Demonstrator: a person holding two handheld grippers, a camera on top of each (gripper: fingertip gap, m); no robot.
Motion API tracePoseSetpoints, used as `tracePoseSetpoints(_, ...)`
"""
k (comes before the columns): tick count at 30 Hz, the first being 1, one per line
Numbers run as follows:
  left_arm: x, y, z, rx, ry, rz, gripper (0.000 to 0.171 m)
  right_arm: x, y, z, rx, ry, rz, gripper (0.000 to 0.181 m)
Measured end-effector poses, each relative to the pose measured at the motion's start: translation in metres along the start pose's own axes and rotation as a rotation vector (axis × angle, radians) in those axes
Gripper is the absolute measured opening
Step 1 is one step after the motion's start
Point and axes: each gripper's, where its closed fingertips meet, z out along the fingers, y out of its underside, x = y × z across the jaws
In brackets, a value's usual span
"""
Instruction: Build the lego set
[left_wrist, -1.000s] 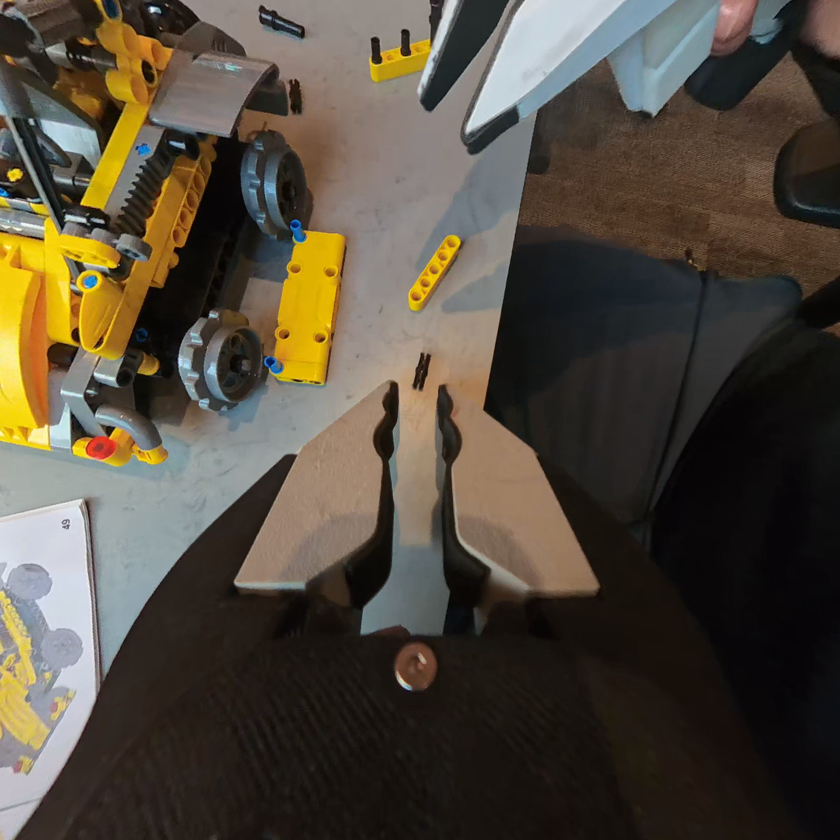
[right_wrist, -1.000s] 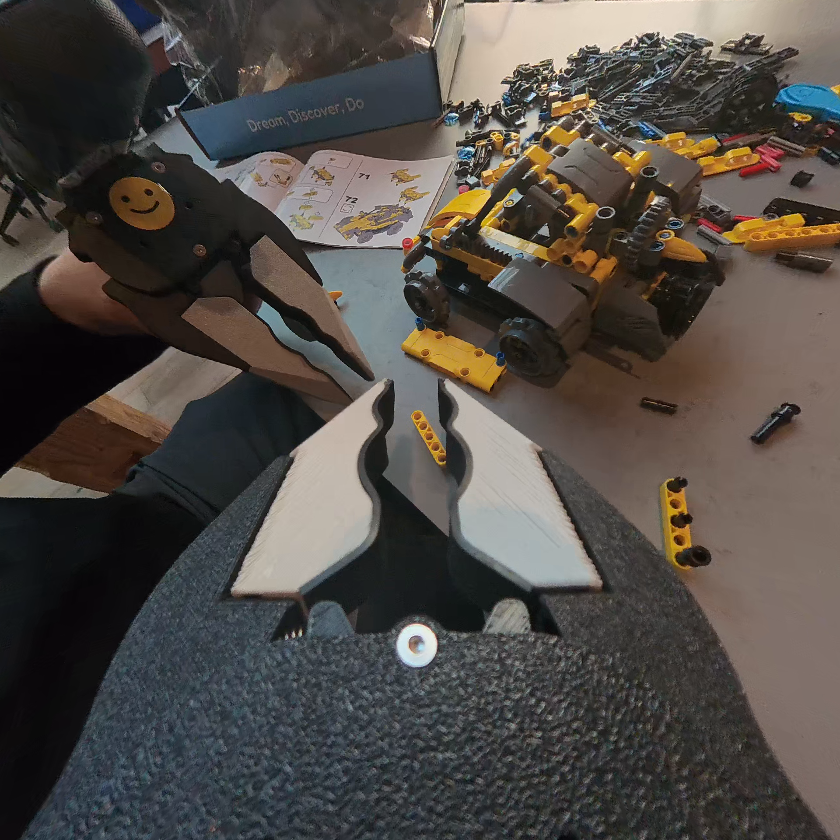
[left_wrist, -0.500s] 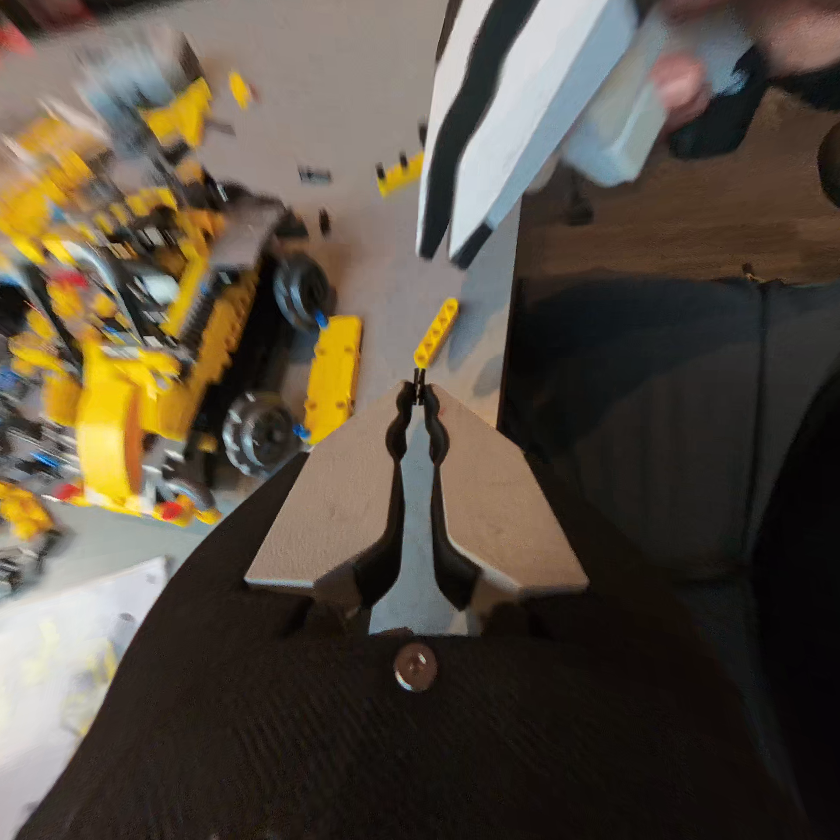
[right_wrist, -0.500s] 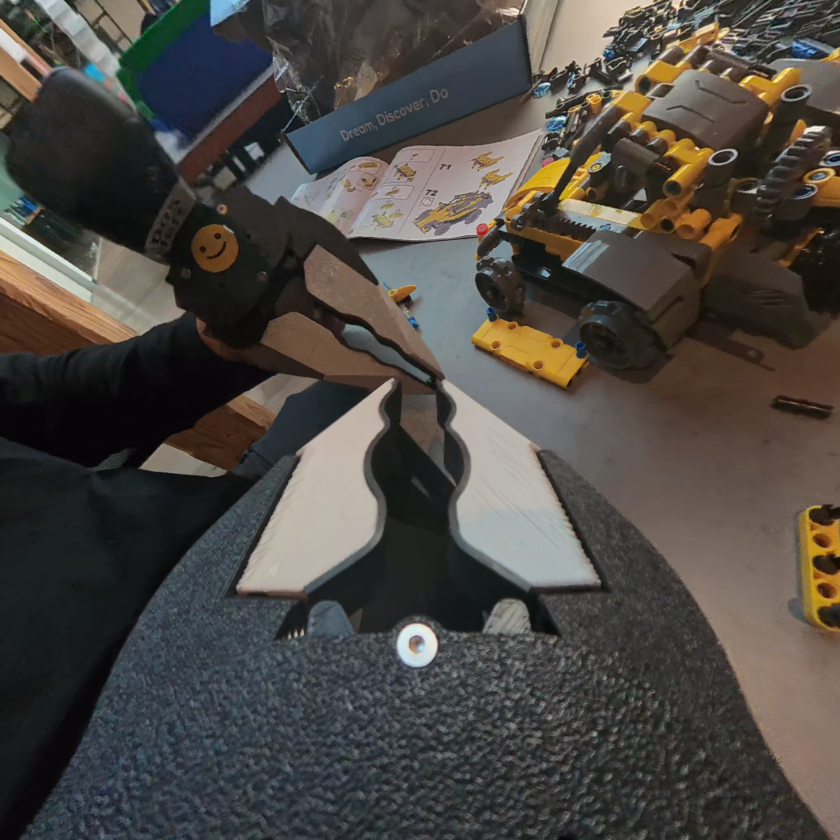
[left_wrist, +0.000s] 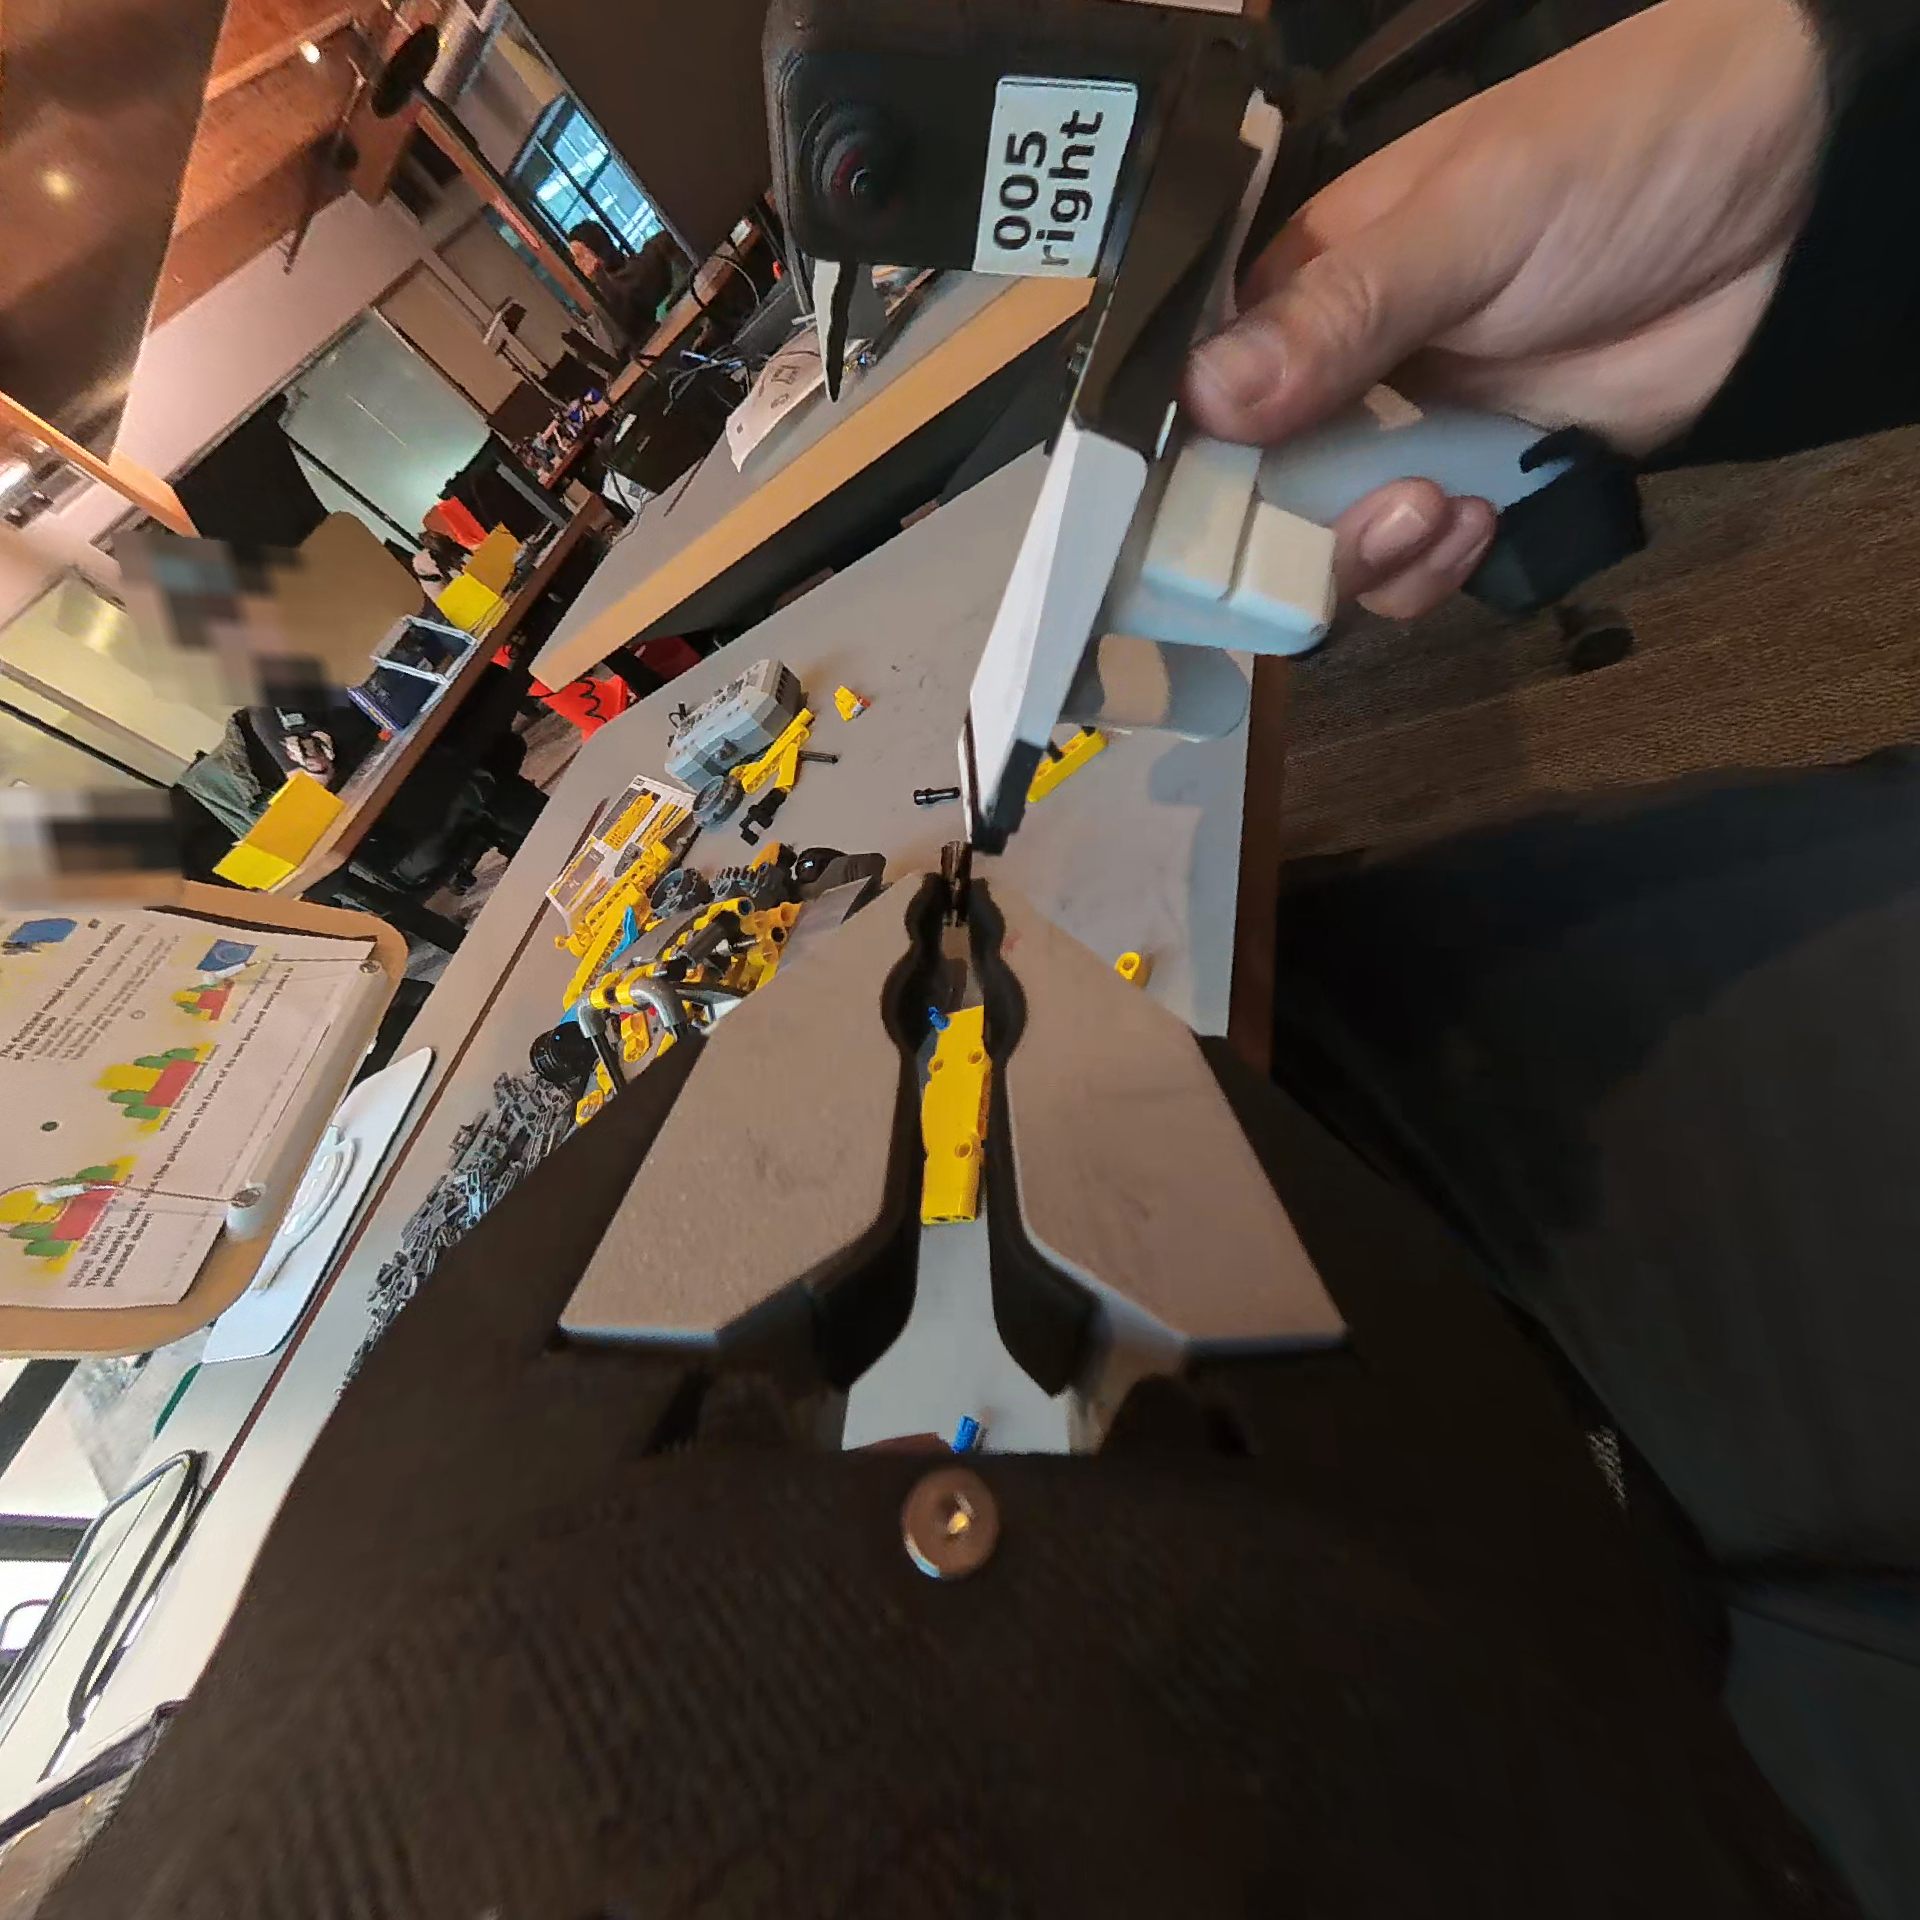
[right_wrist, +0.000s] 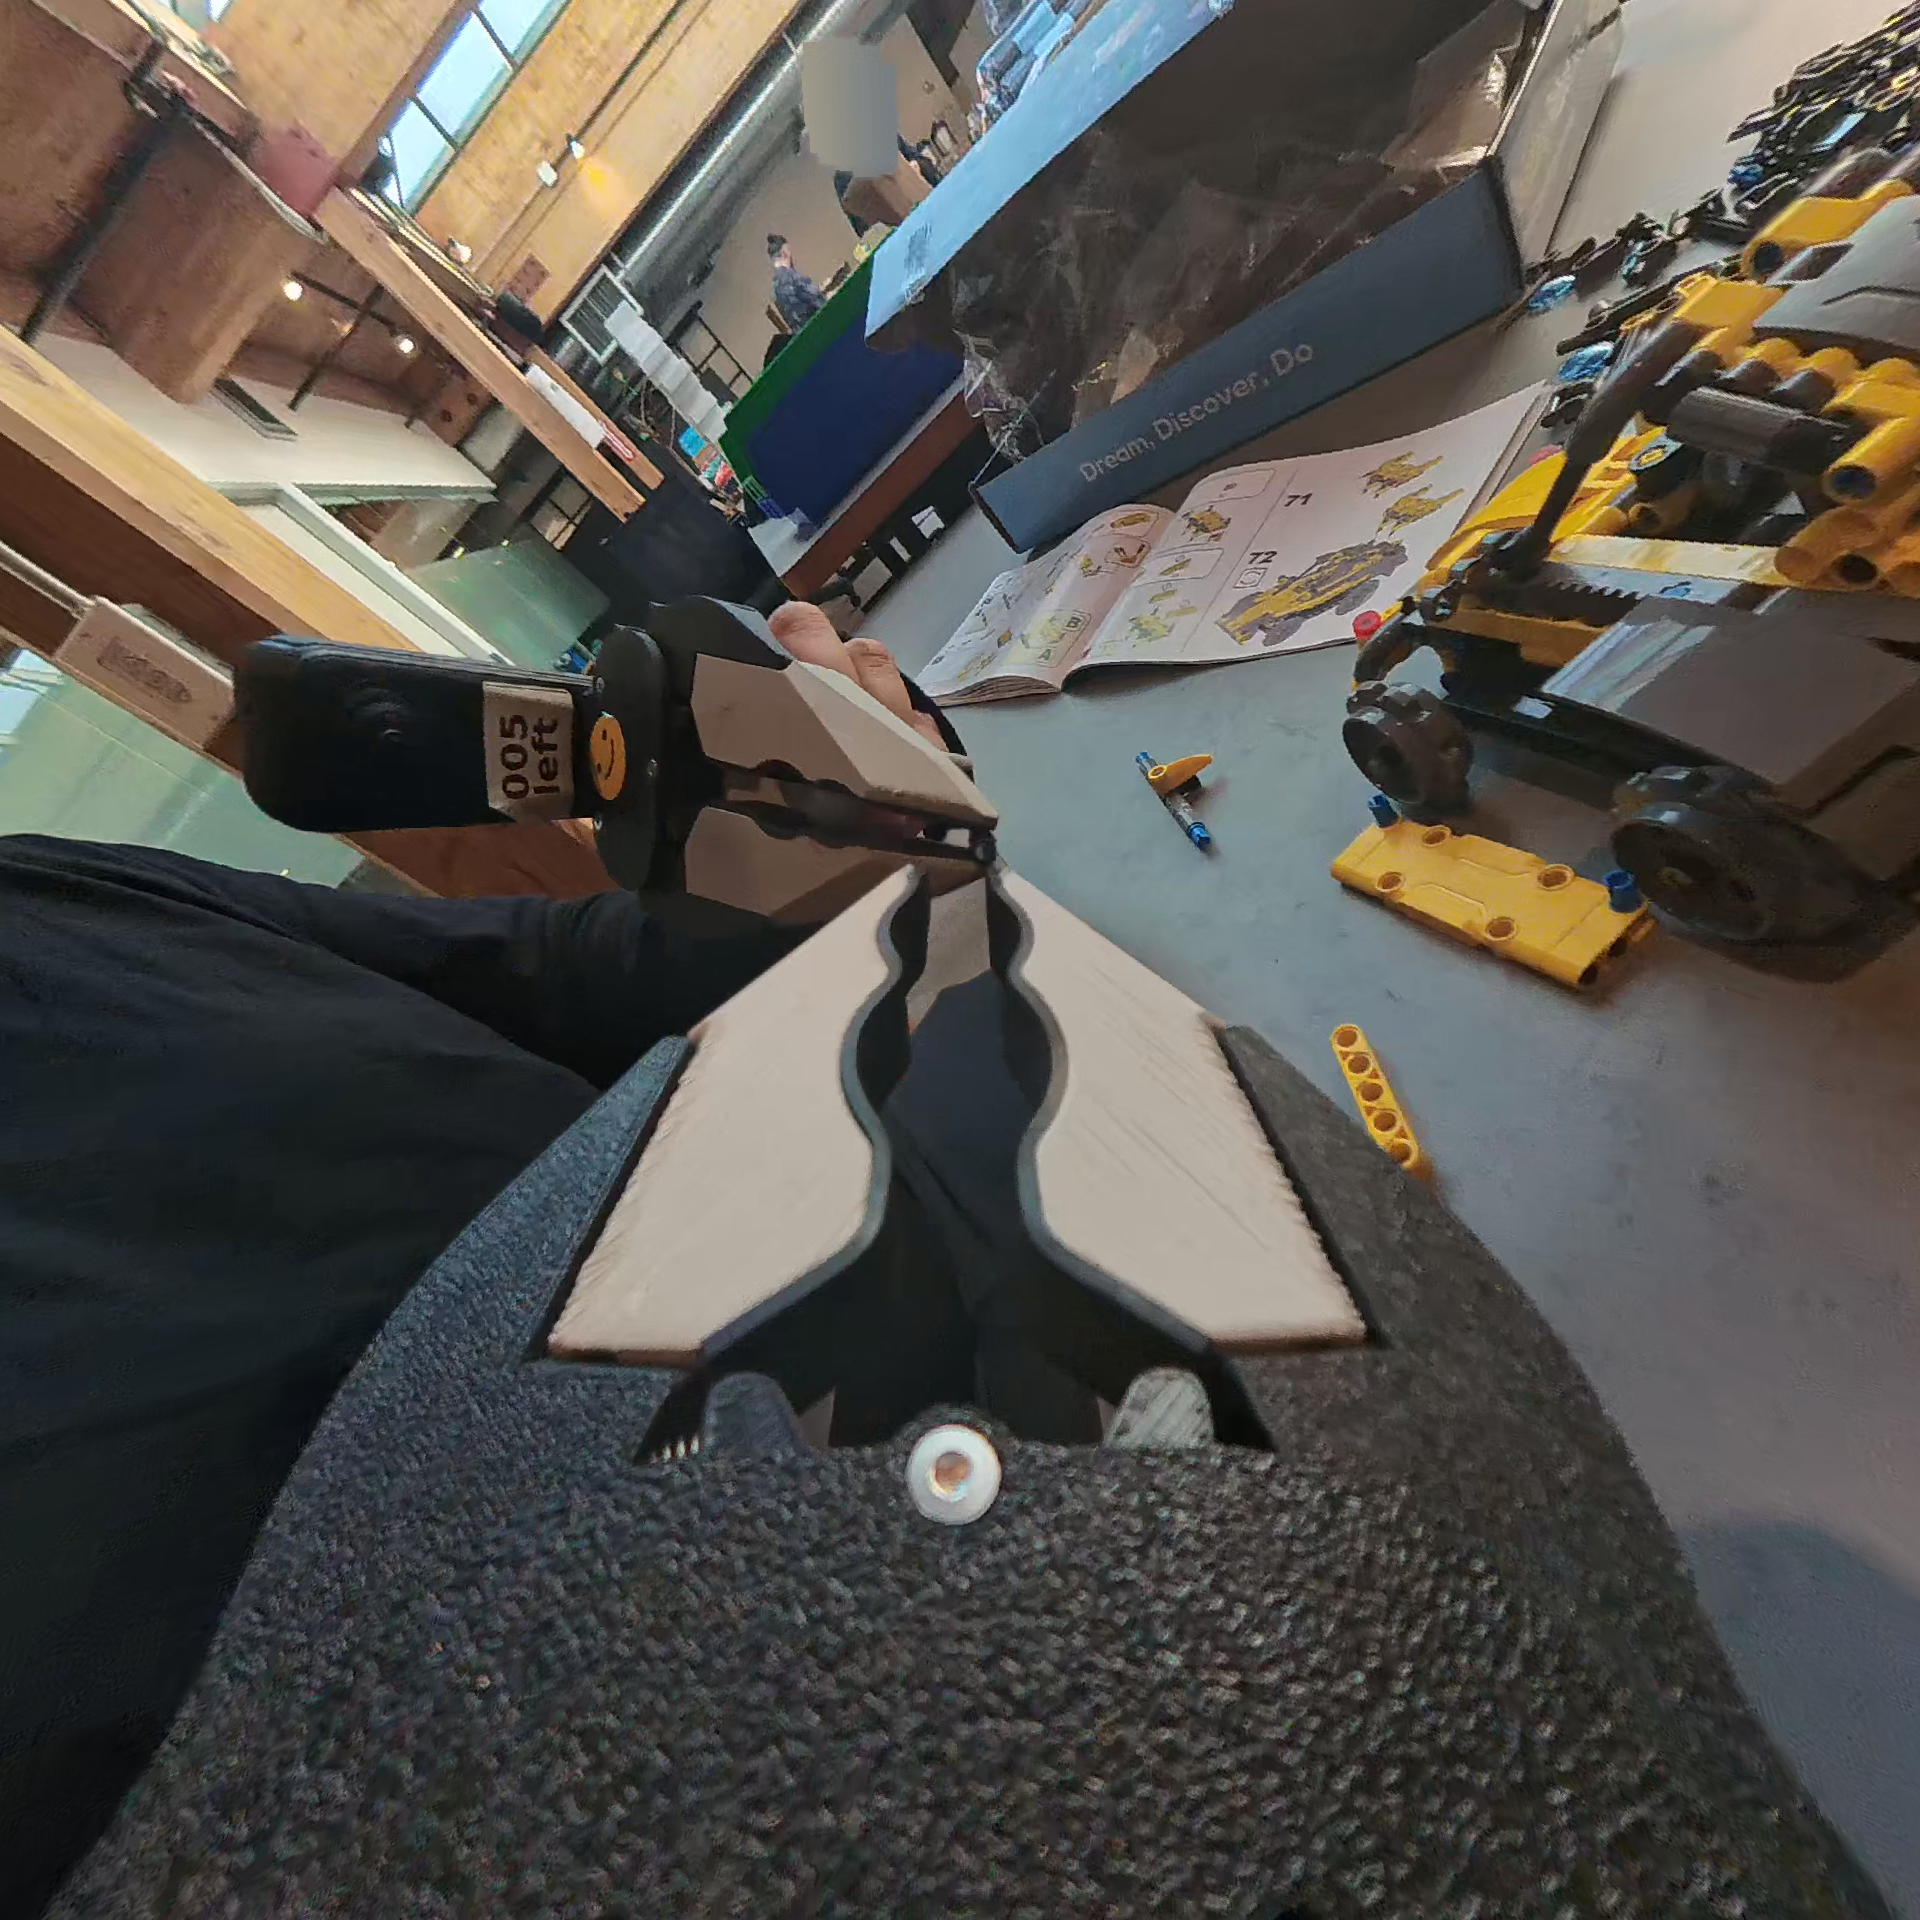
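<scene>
My left gripper (left_wrist: 954, 883) is shut on a small black pin (left_wrist: 951, 862) and holds it in the air above the grey table (left_wrist: 1164, 831). In the right wrist view the left gripper (right_wrist: 982, 836) comes in from the left with the pin (right_wrist: 983, 852) at its tips. My right gripper (right_wrist: 956, 878) is narrowly open, and its tips sit right at the pin. In the left wrist view the right gripper (left_wrist: 987, 826) is seen edge-on, held by a hand (left_wrist: 1507, 270), with its tip beside the pin.
A yellow and grey brick vehicle (right_wrist: 1714, 623) stands on the table with a yellow panel (right_wrist: 1486, 904) beside its wheels. A short yellow beam (right_wrist: 1377, 1101), a blue pin (right_wrist: 1184, 816), an open booklet (right_wrist: 1247, 561) and a dark box (right_wrist: 1299, 343) lie around. The table edge (left_wrist: 1252, 883) is close. Less than 4 cm separates the two grippers' tips.
My left gripper closed on the black pin and lifted it off the table. Both grippers tilted up and came together, and the right jaws narrowed.
</scene>
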Motion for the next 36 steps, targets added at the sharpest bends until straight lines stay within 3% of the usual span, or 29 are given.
tracePoseSetpoints(19,0.008,-0.002,0.002,0.012,0.024,0.008,0.001,0.004,0.003,0.003,-0.025,0.068,-0.075,0.004)
tracePoseSetpoints(29,0.012,0.035,0.013,-0.119,0.15,-0.199,0.003,0.038,0.004,-0.017,-0.1,0.351,-0.248,0.004)
tracePoseSetpoints(36,0.029,0.067,0.026,-0.254,0.237,-0.315,0.011,0.084,0.031,-0.041,-0.347,0.617,-0.336,0.004)
